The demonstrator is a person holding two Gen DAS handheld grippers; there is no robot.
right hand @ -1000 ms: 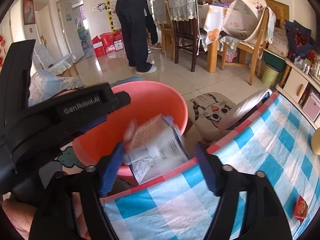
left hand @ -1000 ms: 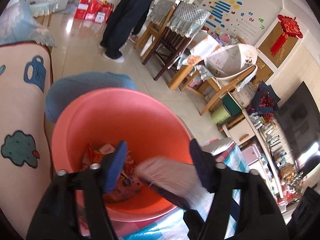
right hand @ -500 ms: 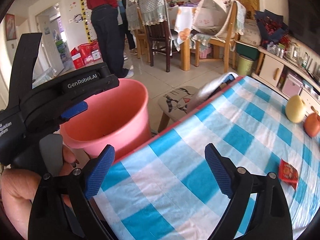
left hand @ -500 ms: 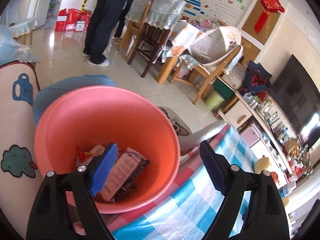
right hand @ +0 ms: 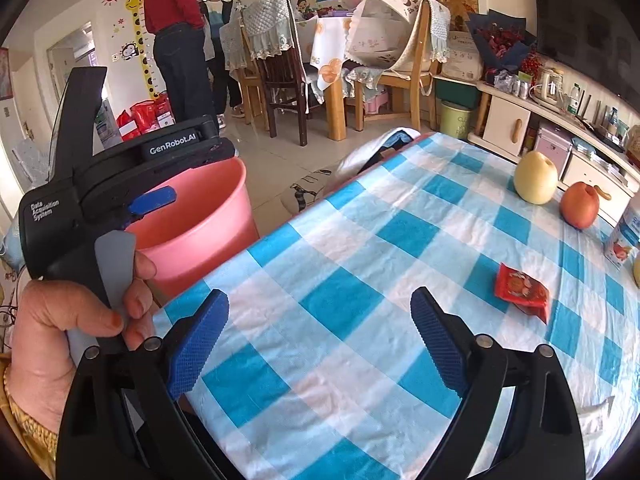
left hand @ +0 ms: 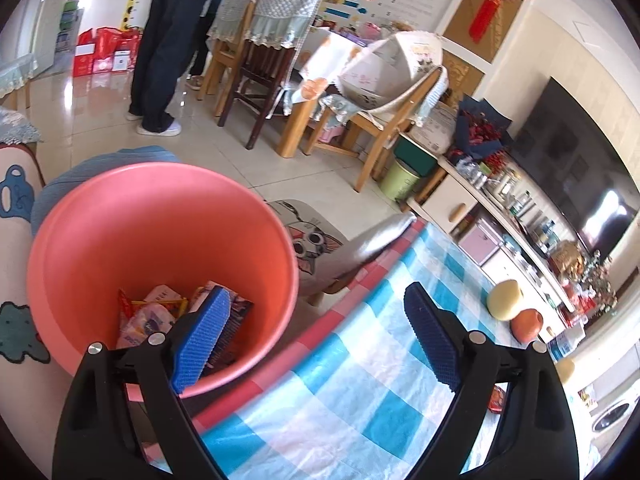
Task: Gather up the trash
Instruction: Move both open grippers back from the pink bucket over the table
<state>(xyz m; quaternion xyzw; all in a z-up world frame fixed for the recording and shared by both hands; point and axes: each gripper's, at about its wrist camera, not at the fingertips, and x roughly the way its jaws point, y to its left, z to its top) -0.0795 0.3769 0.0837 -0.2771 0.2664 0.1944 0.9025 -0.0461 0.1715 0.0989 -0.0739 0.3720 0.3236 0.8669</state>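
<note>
A pink bin (left hand: 160, 240) stands off the table's left edge and holds several wrappers (left hand: 152, 316); it also shows in the right wrist view (right hand: 200, 216). My left gripper (left hand: 316, 340) is open and empty, above the bin's near rim and the table edge. My right gripper (right hand: 318, 338) is open and empty over the blue checked tablecloth (right hand: 360, 280). A red snack wrapper (right hand: 522, 290) lies on the cloth to its right; its edge shows in the left wrist view (left hand: 496, 398).
A pale pear (right hand: 535, 178), an orange fruit (right hand: 580, 205) and a carton (right hand: 624, 236) stand at the table's far right. A cat-print stool (left hand: 316, 240) stands beside the bin. Two people (right hand: 176, 40), chairs and a dining table are beyond.
My right gripper let a wrapper drop into the bin, then swung right over the table. My left gripper also turned right. Both stay open.
</note>
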